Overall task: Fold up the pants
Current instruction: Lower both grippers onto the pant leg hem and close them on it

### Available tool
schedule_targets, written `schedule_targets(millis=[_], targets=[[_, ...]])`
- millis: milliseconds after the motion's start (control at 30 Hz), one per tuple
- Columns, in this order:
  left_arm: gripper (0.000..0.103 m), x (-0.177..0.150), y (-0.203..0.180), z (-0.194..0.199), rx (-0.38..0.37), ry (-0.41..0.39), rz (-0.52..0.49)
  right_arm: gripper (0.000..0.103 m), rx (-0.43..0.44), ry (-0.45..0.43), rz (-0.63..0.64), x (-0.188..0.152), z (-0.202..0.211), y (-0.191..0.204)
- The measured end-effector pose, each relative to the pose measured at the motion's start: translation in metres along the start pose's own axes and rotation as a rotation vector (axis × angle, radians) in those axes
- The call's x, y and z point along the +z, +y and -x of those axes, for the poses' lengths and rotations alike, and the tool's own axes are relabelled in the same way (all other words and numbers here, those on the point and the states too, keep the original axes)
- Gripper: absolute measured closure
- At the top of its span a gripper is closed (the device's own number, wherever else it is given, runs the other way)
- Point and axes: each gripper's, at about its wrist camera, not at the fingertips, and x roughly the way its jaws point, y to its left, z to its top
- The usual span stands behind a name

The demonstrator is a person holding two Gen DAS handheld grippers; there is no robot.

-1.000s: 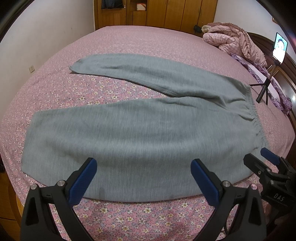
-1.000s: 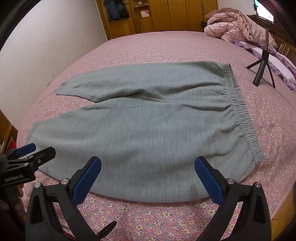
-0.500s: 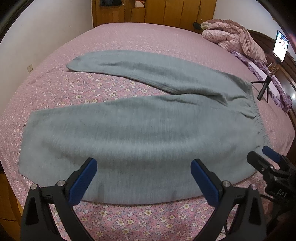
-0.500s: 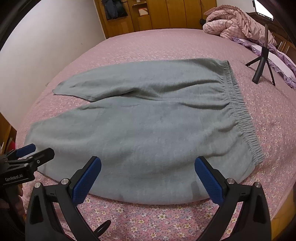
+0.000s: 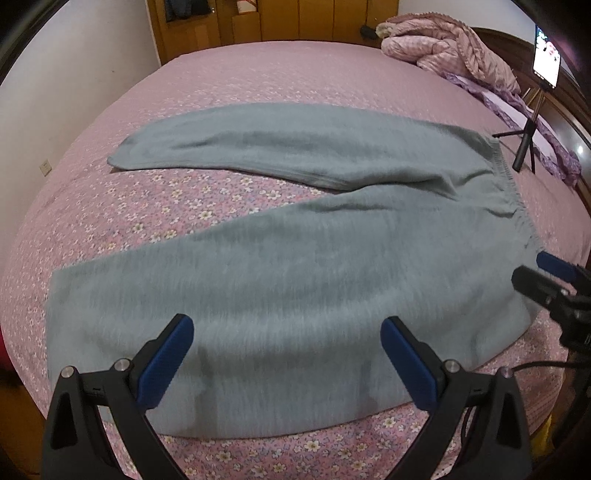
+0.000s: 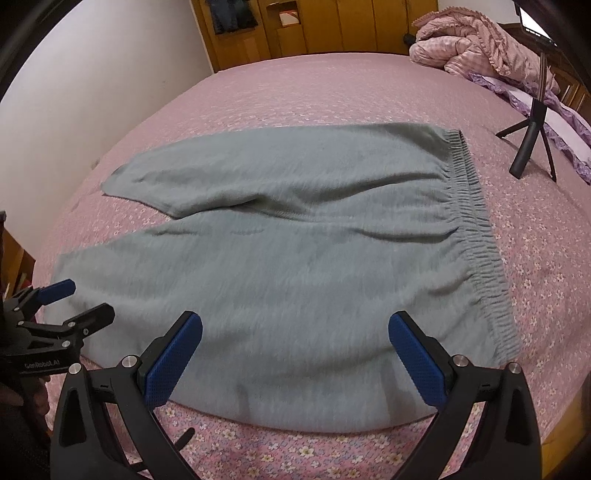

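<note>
Grey sweatpants lie flat on a pink flowered bedspread, legs spread to the left, elastic waistband to the right. My left gripper is open and empty, hovering over the near leg by the near hem edge. My right gripper is open and empty over the seat of the pants near the waistband. The right gripper also shows at the right edge of the left wrist view, and the left gripper at the left edge of the right wrist view.
A black phone tripod stands on the bed beyond the waistband; it also shows in the left wrist view. A bunched pink quilt lies at the far right. Wooden wardrobes stand behind the bed, a white wall to the left.
Both grippers have moved forward and lower over the pants, which now appear larger. Both stay open. The pants have not moved.
</note>
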Motion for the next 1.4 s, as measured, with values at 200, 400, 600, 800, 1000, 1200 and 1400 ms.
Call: schedule_targets(millis=[200,400,600,800,1000,1200,1400], targets=[[0.0,0.012,0.004,-0.004,-0.009,0.008,-0.006,0.0,-0.005,0.005,-0.029,0.009,-0.003,-0.01],[0.0,0.03,0.011,-0.006,-0.025,0.006,-0.001,0.0,-0.004,0.012,-0.062,0.018,-0.005,-0.024],[0.0,0.057,0.019,-0.008,-0.051,0.013,-0.012,0.0,-0.011,0.012,-0.082,0.032,-0.003,-0.038],[0.0,0.09,0.025,-0.013,-0.051,0.006,-0.023,0.0,-0.024,0.011,-0.065,0.058,-0.004,-0.05],[0.0,0.119,0.028,-0.024,-0.057,-0.001,-0.022,0.0,-0.041,0.003,-0.046,0.081,-0.009,-0.06],[0.0,0.141,0.029,-0.041,-0.054,0.02,-0.041,0.0,-0.052,0.007,-0.037,0.099,-0.018,-0.068],[0.0,0.164,0.027,-0.06,-0.063,0.042,-0.07,0.0,-0.06,0.024,-0.021,0.117,-0.03,-0.075]])
